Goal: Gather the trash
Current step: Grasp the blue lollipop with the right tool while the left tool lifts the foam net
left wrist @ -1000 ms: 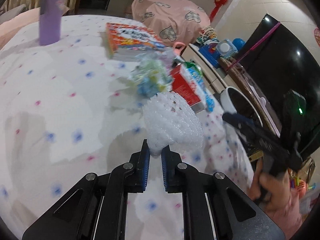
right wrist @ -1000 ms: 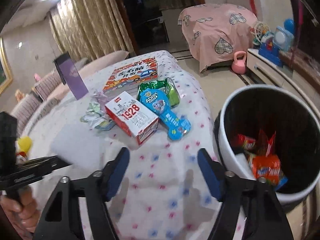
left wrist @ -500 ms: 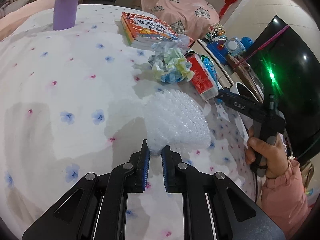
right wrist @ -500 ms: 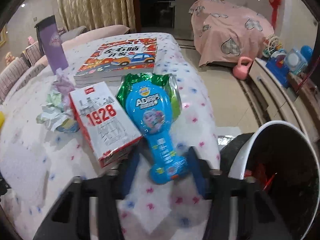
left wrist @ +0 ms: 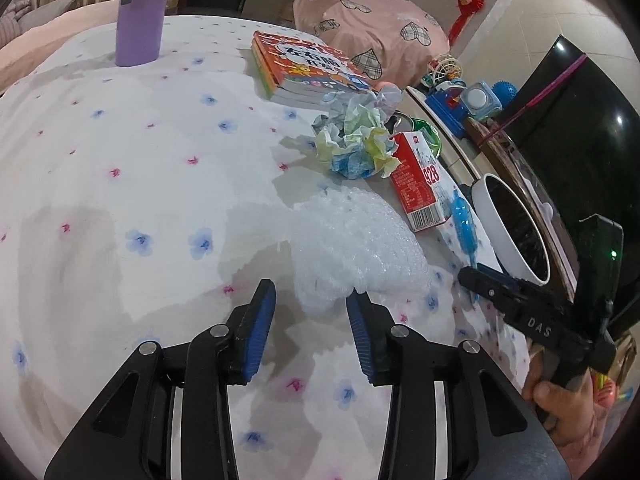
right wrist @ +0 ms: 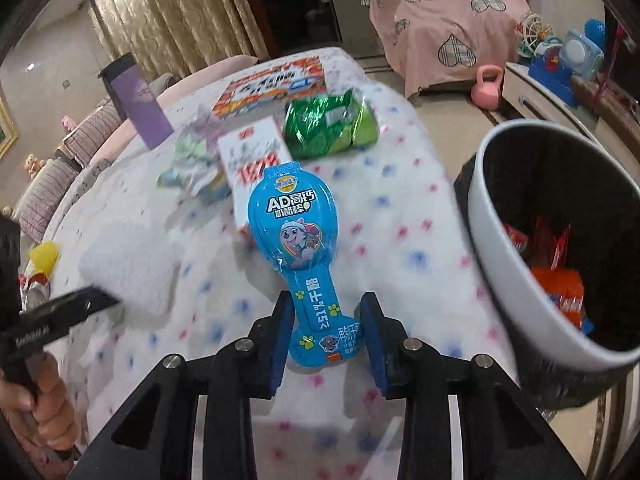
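- Beside the white bin [right wrist: 496, 240], the blue cheese-stick packet [right wrist: 298, 236] lies flat on the flowered surface [right wrist: 400, 216], its narrow handle end pointing toward us and its wide head overlapping the red-and-white carton [right wrist: 256, 156].
- We judge the packet light, thin and glossy, so likely slippery; its stiffer narrow neck is the place to take it.
- Our right claw [right wrist: 326, 336] straddles that neck, having just closed in around it. Its blue pads sit against or just off the edges, and we cannot tell whether they press yet.
- Our right hand tilts the claw steeply down at the surface, with the bin's open mouth near on one side.
- Farther from the bin, the bubble wrap [left wrist: 352, 244] lies soft and springy. Our left claw [left wrist: 312, 304] has just been opening and now stands spread, with a corner of the wrap between the pads [left wrist: 262, 320] but free of them.
- Beyond lie crumpled paper [left wrist: 356, 140] and a green foil bag [right wrist: 328, 124], still to be collected.
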Motion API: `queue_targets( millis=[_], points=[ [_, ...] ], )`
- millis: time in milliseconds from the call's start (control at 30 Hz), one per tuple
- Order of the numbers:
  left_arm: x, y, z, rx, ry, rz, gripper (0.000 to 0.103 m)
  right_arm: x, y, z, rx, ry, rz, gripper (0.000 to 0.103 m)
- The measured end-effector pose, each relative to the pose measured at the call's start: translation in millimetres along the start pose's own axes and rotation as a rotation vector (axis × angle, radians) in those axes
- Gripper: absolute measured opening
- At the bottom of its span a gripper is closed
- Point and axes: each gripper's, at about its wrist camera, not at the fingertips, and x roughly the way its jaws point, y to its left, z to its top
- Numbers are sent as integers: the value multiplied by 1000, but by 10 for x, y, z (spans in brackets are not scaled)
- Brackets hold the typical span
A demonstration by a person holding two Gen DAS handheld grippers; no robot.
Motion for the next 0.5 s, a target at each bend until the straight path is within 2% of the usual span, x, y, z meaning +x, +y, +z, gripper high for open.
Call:
queue_targets(
  millis=[67,167,233,300,333,367,400,433,467,500],
  points=[
    [16,-6,7,4,-8,5,36,-6,34,-16,-16,-4,-8,38],
    [51,4,19,-1,-6,-3,35,-15,36,28,-15,-18,6,51],
    [70,19,22,-7,-2,-10,34,-2,62,64,-35,-35,-9,53],
    [73,21,16,-8,3,-20,21,62,73,109,-44,-24,-8,53],
    [67,19,12,-7,4,-24,20,78,77,113,-49,-25,-7,53],
    [48,10,9,-2,0,-25,18,96,90,119,-59,-26,-10,50],
    [26,-1,7,4,-3,-28,14,97,89,114,-58,-25,-8,36],
    [2,-14,6,9,-5,-33,14,88,81,104,-50,-26,1,26],
    [-19,-27,3,13,-8,-38,14,72,62,96,-33,-29,12,20],
    [-48,-51,2,18,-14,-43,13,35,39,81,-14,-39,25,20]
  ],
)
